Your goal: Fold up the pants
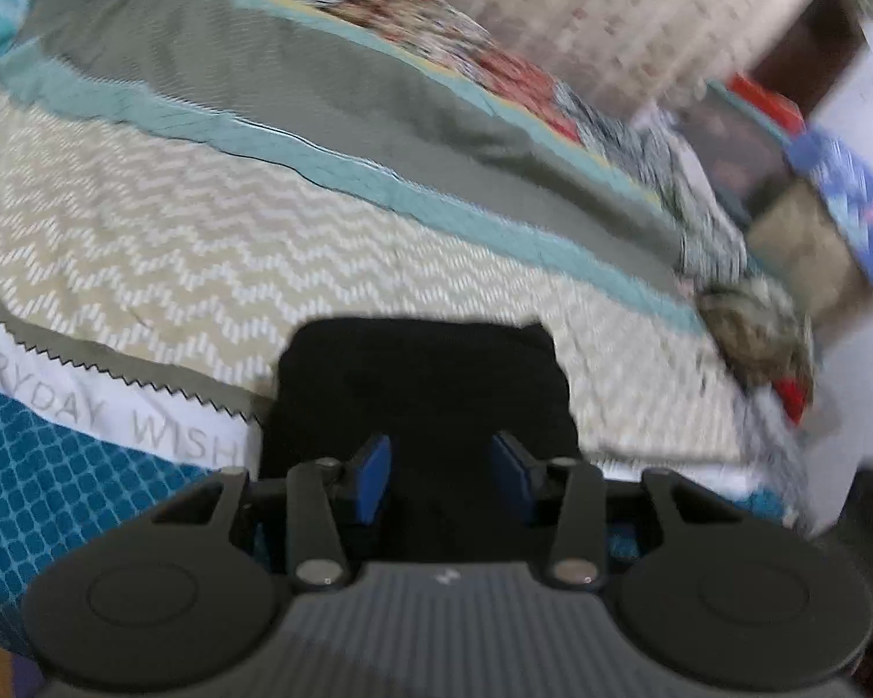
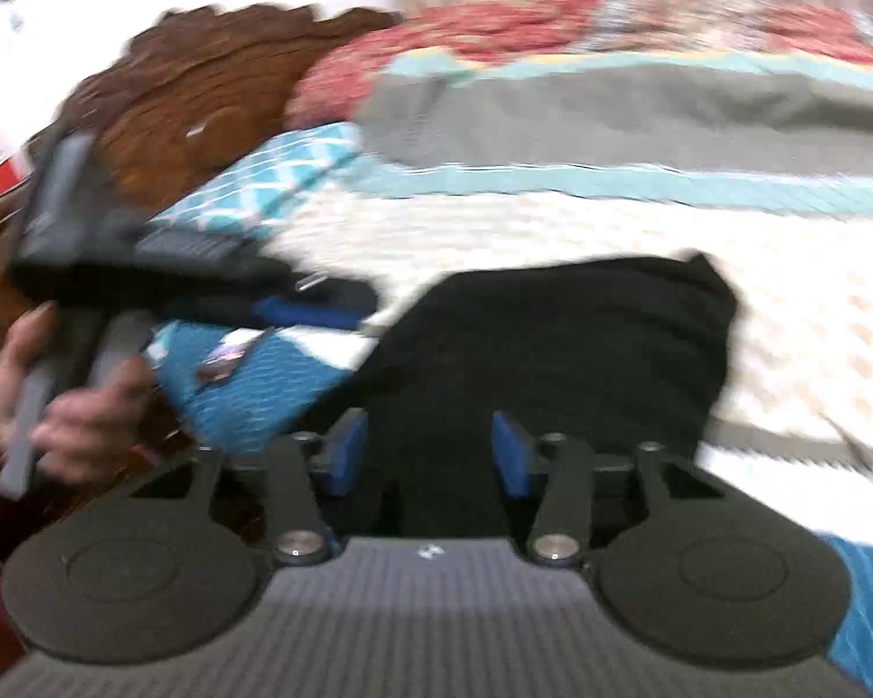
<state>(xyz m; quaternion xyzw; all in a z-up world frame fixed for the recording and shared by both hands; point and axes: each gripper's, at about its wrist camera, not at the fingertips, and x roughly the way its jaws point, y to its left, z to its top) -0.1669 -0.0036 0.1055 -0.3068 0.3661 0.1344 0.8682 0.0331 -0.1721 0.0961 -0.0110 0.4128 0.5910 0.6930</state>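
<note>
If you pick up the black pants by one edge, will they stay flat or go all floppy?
Probably floppy: the black pants lie soft and rumpled on the bedspread. Likely light, too. Folded layers may slide apart, since the open right gripper holds nothing.

Both fisheye views are evenly lit, motion blur is smeared heaviest toward 3 o'clock, edges are bowed, and the pants are rendered featureless black.
</note>
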